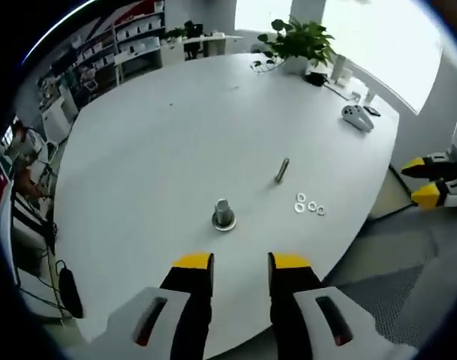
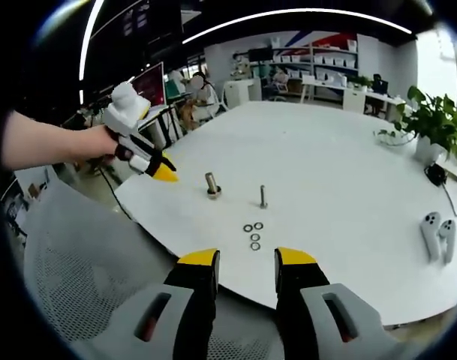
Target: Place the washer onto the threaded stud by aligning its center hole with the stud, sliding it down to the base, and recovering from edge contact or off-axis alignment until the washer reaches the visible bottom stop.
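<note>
Washers (image 2: 252, 235), three of them, lie flat in a tight cluster on the white round table (image 2: 348, 180), near its edge and just ahead of the right gripper (image 2: 247, 259); in the left gripper view the same cluster (image 1: 310, 205) sits to the right of centre. A slim threaded stud (image 2: 263, 196) stands upright just beyond them, nothing on it that I can make out. Beside it a thicker stud on a wide round base (image 2: 211, 185) stands apart from the washers. Right gripper hangs off the table edge, jaws apart and holding nothing. Left gripper (image 1: 241, 261) likewise hovers over the near edge facing the thick stud, jaws apart and empty; a hand (image 2: 93, 142) grips it in the right gripper view. Farther out: two white controllers (image 2: 438, 232), a potted plant (image 2: 432, 124), a grey mesh chair back (image 2: 85, 262) below the table rim, shelving (image 2: 318, 56) along the far wall.
</note>
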A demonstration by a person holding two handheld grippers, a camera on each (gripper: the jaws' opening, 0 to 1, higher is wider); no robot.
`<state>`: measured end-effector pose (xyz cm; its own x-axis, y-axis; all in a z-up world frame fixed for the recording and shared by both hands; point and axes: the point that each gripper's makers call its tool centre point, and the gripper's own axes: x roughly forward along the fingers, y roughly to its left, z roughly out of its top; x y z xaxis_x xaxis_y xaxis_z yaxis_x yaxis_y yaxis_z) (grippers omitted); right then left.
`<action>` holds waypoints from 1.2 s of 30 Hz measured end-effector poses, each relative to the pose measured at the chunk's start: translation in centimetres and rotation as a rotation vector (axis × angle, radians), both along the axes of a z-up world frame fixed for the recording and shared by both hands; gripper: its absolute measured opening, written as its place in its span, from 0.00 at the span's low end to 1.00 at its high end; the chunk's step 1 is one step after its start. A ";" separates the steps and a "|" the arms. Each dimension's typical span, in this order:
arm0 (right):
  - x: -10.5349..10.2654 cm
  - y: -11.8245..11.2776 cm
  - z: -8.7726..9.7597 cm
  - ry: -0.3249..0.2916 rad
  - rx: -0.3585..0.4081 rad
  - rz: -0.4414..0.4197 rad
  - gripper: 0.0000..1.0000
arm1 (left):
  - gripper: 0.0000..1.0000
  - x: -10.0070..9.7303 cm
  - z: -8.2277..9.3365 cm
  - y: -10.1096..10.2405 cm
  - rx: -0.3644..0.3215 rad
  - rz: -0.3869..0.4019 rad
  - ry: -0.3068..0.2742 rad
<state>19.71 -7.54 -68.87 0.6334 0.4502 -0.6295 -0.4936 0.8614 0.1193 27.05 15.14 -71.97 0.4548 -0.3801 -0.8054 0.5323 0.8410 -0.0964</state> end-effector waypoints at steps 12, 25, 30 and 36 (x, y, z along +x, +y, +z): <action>-0.3 -1.1 -1.3 0.062 -0.061 -0.041 0.32 | 0.32 -5.2 3.2 2.9 -0.129 0.065 -0.043; -0.5 -1.3 -1.6 0.087 -0.076 -0.058 0.31 | 0.33 -7.2 3.8 3.5 -0.164 0.028 -0.095; -0.8 -1.6 -2.1 0.111 -0.097 -0.058 0.31 | 0.33 -7.8 4.1 3.7 -0.191 0.022 -0.105; -0.9 -1.9 -2.3 0.125 -0.112 -0.068 0.31 | 0.32 -8.6 2.9 4.6 -0.195 0.052 -0.085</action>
